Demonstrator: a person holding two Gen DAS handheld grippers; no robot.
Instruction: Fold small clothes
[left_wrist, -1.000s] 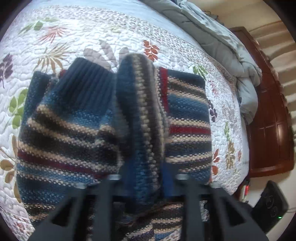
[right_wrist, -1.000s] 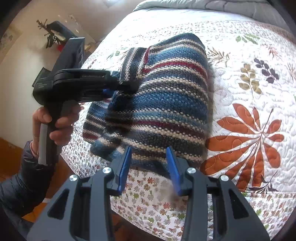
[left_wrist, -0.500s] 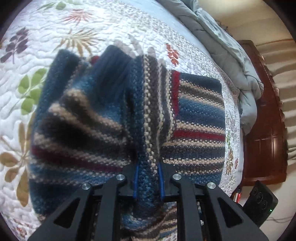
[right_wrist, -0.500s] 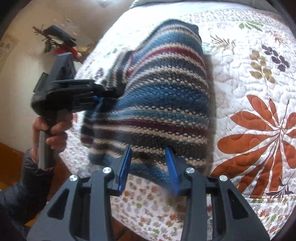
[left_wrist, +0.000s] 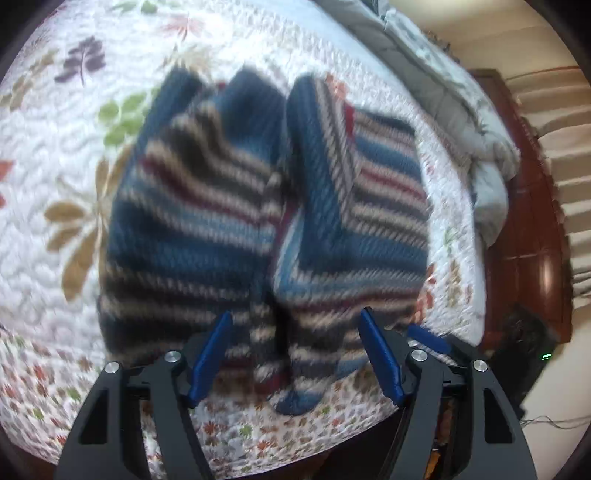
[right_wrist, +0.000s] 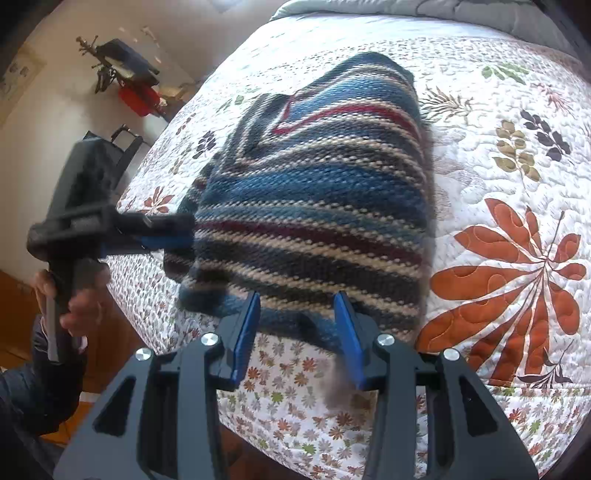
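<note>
A small striped knit sweater, blue with cream, dark and red stripes, lies folded on the floral quilt near the bed's front edge; it also shows in the right wrist view. My left gripper is open and empty just in front of the sweater's near edge; it appears from the side in the right wrist view at the sweater's left edge. My right gripper is open and empty at the sweater's near edge; one of its blue fingertips shows in the left wrist view.
The white floral quilt covers the bed. A grey duvet is bunched at the far side, with a dark wooden headboard beyond it. The bed's edge drops off just below both grippers. Dark furniture stands by the wall.
My left gripper has opened and let go of the sweater fold it pinched. The fold has dropped onto the sweater. The left gripper has pulled back toward the bed edge. The right gripper stays open.
</note>
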